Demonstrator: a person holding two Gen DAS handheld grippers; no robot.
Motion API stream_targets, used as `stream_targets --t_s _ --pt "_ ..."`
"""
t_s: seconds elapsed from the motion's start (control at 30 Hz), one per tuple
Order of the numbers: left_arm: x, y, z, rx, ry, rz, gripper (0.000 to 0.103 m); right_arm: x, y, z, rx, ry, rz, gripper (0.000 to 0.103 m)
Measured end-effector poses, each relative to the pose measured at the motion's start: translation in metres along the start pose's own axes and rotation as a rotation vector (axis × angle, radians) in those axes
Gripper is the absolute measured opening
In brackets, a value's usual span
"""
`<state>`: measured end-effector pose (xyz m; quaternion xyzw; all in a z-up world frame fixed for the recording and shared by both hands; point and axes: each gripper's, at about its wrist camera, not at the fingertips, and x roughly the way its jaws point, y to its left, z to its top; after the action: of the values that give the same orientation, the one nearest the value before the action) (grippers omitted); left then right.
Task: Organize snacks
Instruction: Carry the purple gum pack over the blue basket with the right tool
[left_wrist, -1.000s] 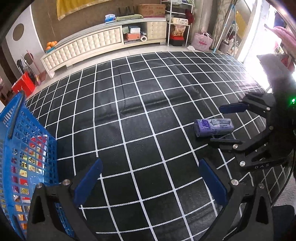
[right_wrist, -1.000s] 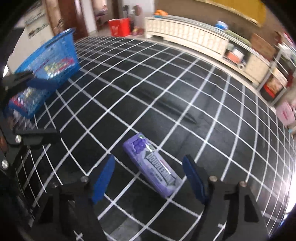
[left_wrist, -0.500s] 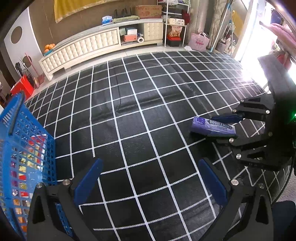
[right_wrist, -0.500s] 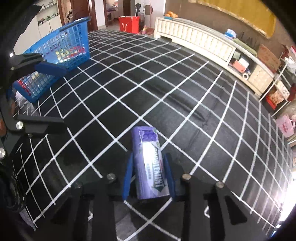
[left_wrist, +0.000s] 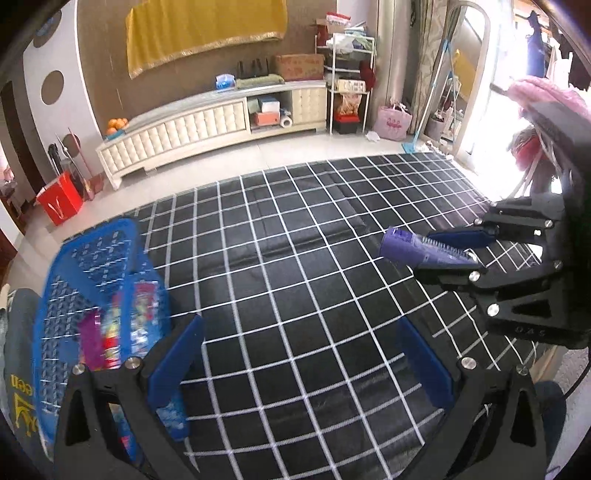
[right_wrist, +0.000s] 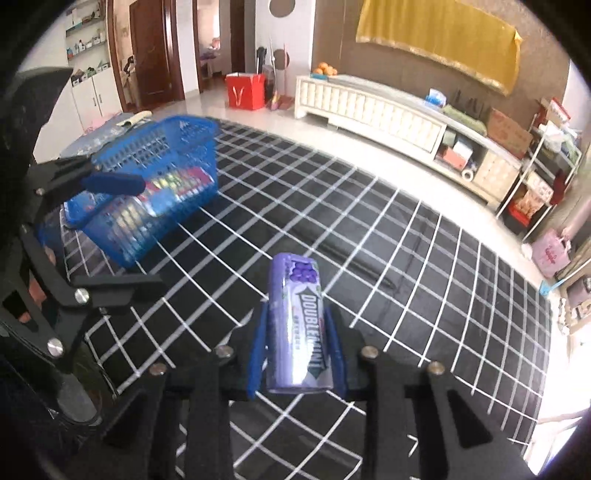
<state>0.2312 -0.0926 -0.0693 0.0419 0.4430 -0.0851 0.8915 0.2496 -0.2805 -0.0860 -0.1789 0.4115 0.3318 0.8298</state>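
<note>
Gum pack (right_wrist: 300, 325) now pinched tight between right tongs (right_wrist: 297, 354), lifted off the black mat (right_wrist: 424, 280) where it lay a moment ago. Left tongs (left_wrist: 299, 354) wide, holding nothing. Blue basket (right_wrist: 155, 206) of snacks well apart to the left, likely next stop.

Home living room, long cream media cabinet (left_wrist: 207, 129), yellow wall cloth (left_wrist: 203, 33), checked floor mat (left_wrist: 295, 277), wooden doors (right_wrist: 155, 51)

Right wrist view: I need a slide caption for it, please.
Right gripper clamps a purple Doublemint pack above the checked mat, blue snack basket ahead.
</note>
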Motion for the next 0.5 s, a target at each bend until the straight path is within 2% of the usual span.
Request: stream_targets --t_s 0.23,0.5 --pt "-0.056 0.023 -0.016 0.003 -0.054 0.018 0.103 -0.044 0.050 0.021 0.017 -0.058 -0.043 0.035" --pt "-0.091 0.070 -0.038 -0.059 -0.075 0.038 0.103 -0.051 0.100 0.038 0.104 -0.082 -0.046 0.035"
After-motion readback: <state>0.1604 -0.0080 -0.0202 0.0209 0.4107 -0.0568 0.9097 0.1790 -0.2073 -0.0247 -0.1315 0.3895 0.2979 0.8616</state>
